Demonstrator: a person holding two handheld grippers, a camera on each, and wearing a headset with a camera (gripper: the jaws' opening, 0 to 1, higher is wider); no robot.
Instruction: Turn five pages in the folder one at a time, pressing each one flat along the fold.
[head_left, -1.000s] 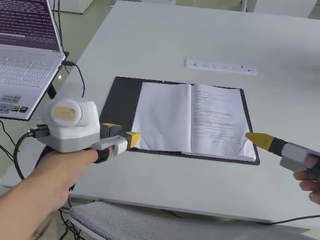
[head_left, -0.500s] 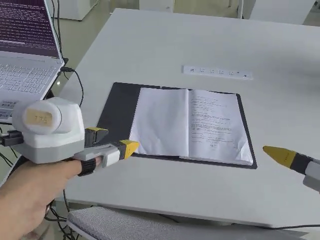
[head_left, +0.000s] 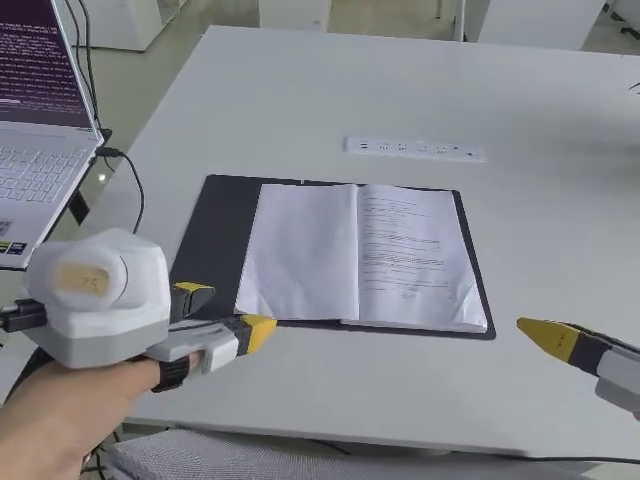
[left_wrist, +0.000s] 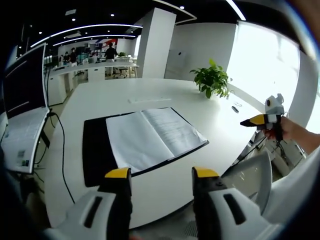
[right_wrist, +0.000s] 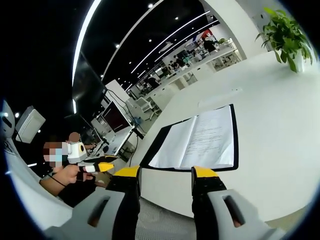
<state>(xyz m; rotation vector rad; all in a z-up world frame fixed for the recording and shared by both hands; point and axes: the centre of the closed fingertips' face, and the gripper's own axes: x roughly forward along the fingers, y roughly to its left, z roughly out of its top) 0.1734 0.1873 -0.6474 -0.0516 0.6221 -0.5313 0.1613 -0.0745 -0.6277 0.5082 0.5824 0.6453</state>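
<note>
The black folder lies open on the white table, a blank white page on its left and a printed page on its right, both lying flat. My left gripper hovers open just off the folder's near left corner, nothing between its fingers. My right gripper hangs to the right of the folder's near right corner, apart from it. In the left gripper view the folder lies ahead of the open left gripper. In the right gripper view the folder lies beyond the open, empty right gripper.
An open laptop sits at the table's left edge with a cable trailing from it. A white power strip lies behind the folder. A potted plant stands at the far end. A grey chair seat is below the near edge.
The right gripper has drawn back from the folder's near right corner, outward and toward me. The left gripper has pulled slightly off the near left edge. The head camera has shifted.
</note>
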